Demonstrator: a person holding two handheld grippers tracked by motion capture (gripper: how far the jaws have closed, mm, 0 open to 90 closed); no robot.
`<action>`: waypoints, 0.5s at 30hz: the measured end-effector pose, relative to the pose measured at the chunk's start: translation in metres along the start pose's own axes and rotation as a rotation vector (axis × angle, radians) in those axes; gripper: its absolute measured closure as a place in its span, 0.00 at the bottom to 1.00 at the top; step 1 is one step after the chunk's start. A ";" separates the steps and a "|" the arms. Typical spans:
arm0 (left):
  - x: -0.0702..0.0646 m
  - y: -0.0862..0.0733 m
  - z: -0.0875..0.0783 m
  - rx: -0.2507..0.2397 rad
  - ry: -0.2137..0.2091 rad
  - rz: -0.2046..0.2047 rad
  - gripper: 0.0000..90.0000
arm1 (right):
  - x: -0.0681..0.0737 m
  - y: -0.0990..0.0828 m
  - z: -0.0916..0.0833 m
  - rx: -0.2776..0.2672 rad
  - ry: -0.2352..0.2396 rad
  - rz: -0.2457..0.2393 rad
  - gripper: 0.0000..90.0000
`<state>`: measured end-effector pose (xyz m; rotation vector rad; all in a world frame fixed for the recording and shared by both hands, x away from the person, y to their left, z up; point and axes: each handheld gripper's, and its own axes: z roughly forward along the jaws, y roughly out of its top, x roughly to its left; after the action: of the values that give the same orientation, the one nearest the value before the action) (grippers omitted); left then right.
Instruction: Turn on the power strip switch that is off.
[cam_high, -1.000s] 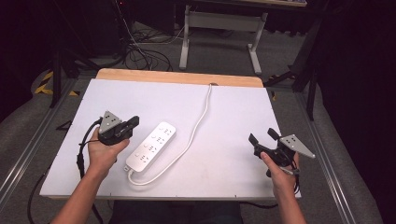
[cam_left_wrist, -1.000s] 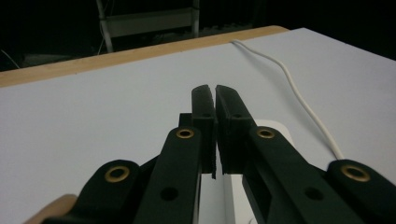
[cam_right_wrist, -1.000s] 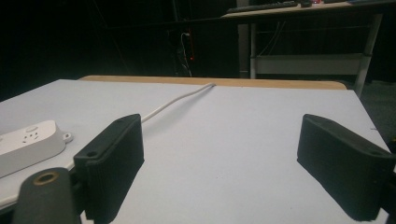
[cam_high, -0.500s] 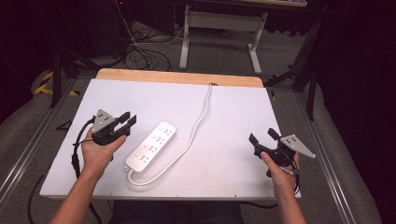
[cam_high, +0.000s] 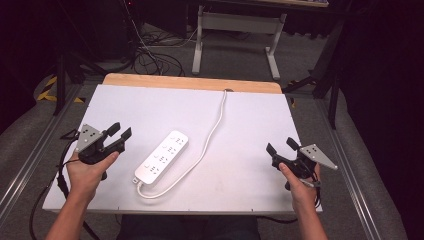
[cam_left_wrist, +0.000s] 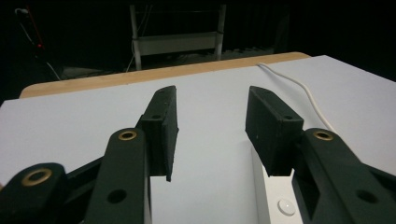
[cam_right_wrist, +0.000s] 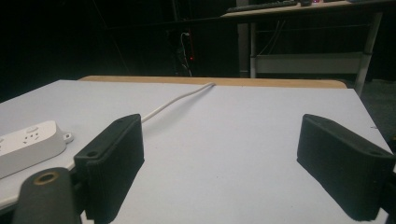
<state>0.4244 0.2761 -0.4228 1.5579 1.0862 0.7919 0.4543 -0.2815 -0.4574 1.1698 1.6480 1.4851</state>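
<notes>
A white power strip (cam_high: 162, 156) lies at an angle on the white table (cam_high: 150, 107), and its white cable (cam_high: 212, 132) curves from the near end round to the far edge. My left gripper (cam_high: 120, 130) is left of the strip and apart from it. Its jaws have just been opening and hold nothing. In the left gripper view the gripper (cam_left_wrist: 210, 135) stands open over bare board, with the strip's edge (cam_left_wrist: 280, 198) low at the right and the cable (cam_left_wrist: 299, 88) beyond. My right gripper (cam_high: 280, 146) stands wide open near the table's right edge. In the right gripper view that gripper (cam_right_wrist: 219, 158) is empty, the strip (cam_right_wrist: 25, 144) at far left.
A wooden strip (cam_high: 192, 82) borders the far edge of the table. Beyond it stand a metal desk frame (cam_high: 235, 30) and loose black cables (cam_high: 150, 60) on the grey floor. Metal rails (cam_high: 30, 165) run along both sides of the table.
My left gripper has drawn back leftward from the power strip and its jaws have gone from shut to open. The right gripper has stayed where it was.
</notes>
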 end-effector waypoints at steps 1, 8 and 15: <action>0.001 0.000 -0.002 -0.002 0.005 0.000 0.58 | 0.000 0.000 0.000 -0.001 0.000 0.000 0.17; 0.006 -0.003 -0.015 -0.009 0.029 -0.014 0.49 | 0.001 0.000 0.000 -0.001 0.001 -0.001 0.17; 0.011 -0.007 -0.026 -0.014 0.045 -0.013 0.42 | 0.000 0.000 0.000 -0.002 0.001 -0.001 0.17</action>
<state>0.4039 0.2967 -0.4234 1.5261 1.1197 0.8273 0.4548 -0.2818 -0.4571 1.1670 1.6470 1.4870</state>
